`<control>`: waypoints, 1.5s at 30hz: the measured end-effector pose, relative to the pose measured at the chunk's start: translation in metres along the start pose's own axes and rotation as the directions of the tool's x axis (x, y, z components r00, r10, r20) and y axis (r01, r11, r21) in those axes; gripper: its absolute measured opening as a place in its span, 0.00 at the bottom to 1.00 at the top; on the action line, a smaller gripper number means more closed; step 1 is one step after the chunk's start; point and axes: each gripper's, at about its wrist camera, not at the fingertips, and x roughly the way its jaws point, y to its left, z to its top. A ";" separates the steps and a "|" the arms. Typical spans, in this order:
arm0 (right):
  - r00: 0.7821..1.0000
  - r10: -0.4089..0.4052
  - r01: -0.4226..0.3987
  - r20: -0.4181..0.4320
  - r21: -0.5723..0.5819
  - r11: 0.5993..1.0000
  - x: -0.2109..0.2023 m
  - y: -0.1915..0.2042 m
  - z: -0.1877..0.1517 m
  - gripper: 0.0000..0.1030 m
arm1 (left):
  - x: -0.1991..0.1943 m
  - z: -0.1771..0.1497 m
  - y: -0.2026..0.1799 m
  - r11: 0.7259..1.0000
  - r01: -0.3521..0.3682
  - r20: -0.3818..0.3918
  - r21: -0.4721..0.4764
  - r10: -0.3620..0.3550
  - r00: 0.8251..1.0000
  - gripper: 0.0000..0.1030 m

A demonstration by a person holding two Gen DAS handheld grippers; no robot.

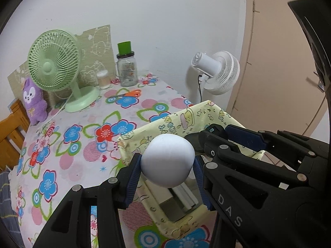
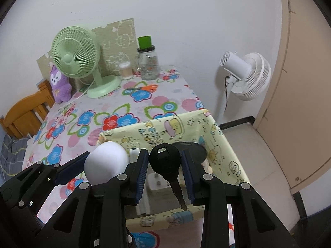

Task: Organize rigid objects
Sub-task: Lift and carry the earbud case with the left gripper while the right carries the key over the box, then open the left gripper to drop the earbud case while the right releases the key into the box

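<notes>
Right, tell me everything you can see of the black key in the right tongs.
The black key has a rounded, matte black head that looks like plastic or rubber, with a small pale rectangular inset near its top. A dull metal blade with a notched edge hangs down from the head, tilted slightly right. The right tongs are shut on the head, one blue ribbed pad on each side. It hangs above the open yellow patterned box, touching only the pads.

Right gripper (image 2: 164, 173) clamps black-headed metal key (image 2: 165, 163), blade hanging toward camera, above open pale-yellow cartoon-print fabric box (image 2: 227, 144). White plug adapter (image 2: 157, 183) lies in box beneath key. Just left of claw, left gripper (image 2: 107, 166) pinches smooth white egg-shaped object (image 2: 106, 162).
</notes>
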 end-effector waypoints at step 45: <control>0.995 -0.024 0.034 -0.094 0.105 0.994 0.040 -0.060 -0.007 0.53 | 0.051 0.007 -0.039 0.994 0.067 -0.081 0.083 -0.060 0.995 0.51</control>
